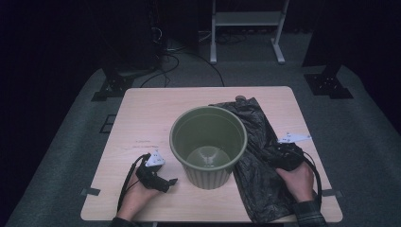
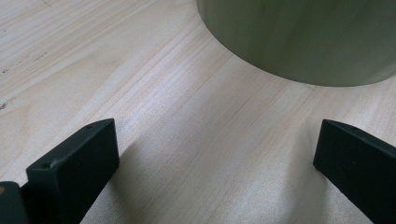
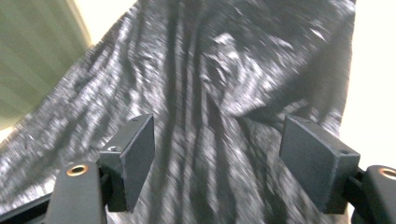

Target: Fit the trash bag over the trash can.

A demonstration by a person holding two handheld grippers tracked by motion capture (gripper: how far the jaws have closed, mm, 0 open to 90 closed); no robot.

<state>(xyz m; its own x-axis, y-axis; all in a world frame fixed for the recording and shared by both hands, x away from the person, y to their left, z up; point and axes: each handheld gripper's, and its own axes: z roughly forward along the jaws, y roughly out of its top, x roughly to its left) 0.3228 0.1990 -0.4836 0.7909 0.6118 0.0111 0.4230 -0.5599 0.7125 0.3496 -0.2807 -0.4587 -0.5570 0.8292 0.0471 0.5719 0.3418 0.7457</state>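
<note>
Right gripper view: right gripper [image 3: 217,158] jaws spread wide, nothing between them, hovering just over the black plastic bag [image 3: 210,84]. Bag lies flat and crinkled directly under and ahead of both jaws; picture is blurred, can't tell if the tips touch it. Bag looks thin, light, limp and slick, likely to bunch and slide on the wood; best bet is pinching a raised fold or a free edge, not the flat middle. Green bin [image 3: 32,60] wall at upper left of that view.

Left gripper view: left gripper [image 2: 215,154] jaws also wide open, empty, low over the bare table [image 2: 140,93], the bin's base ahead and to the right, apart from the jaws. Bin looks stiff, light, empty; rim is the obvious hold.

High view: bin upright mid-table, bag on its right, partly tucked under it, left gripper near the front left, right gripper over the bag.
</note>
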